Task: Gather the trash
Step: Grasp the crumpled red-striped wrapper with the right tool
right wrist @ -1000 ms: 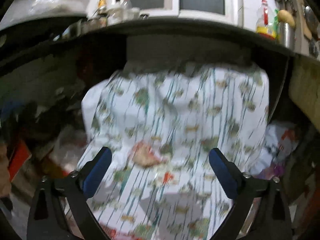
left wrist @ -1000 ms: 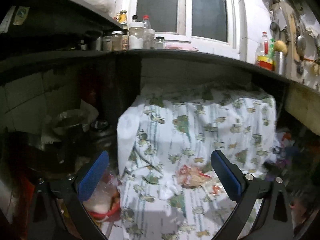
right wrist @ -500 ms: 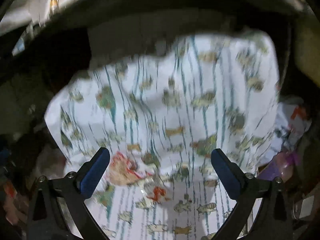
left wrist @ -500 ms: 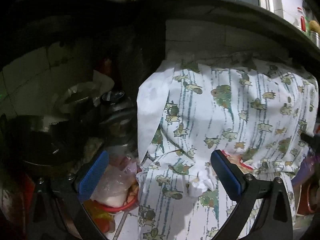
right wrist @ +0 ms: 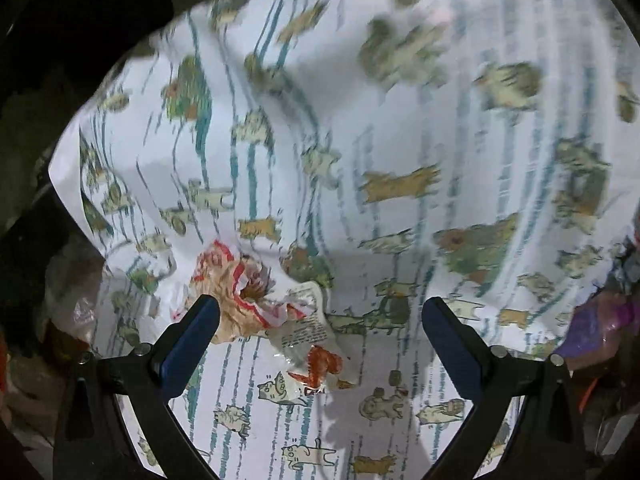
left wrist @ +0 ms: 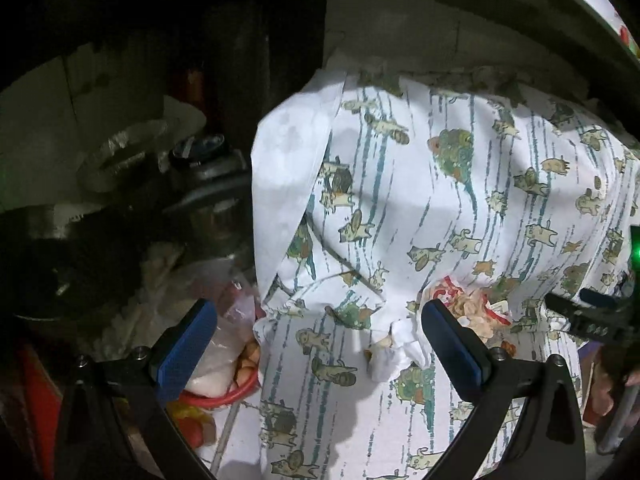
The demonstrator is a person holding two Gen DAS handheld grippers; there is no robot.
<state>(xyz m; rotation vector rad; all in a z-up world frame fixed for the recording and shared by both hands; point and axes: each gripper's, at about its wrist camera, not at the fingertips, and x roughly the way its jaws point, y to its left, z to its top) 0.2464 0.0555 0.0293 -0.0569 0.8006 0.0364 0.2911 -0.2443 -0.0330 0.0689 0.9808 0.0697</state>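
I have both grippers spread wide and empty over the cat-print cloth [right wrist: 400,184], which drapes something bulky under the counter edge [left wrist: 500,20]. The right gripper [right wrist: 320,320] is low so its fingers straddle the crumpled red-and-white wrapper [right wrist: 236,280] and a printed sachet [right wrist: 308,336] touching it, near the cloth's front edge. The left gripper [left wrist: 320,336] frames a white tissue wad [left wrist: 396,352], the wrapper just beside its right finger. Looks like pre-grasp.

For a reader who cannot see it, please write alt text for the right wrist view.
The open right gripper hangs just above crumpled wrappers lying on a white cloth printed with cartoon cats and teal stripes. Dark clutter borders the cloth on the left, and a purple bag sits at the right edge.
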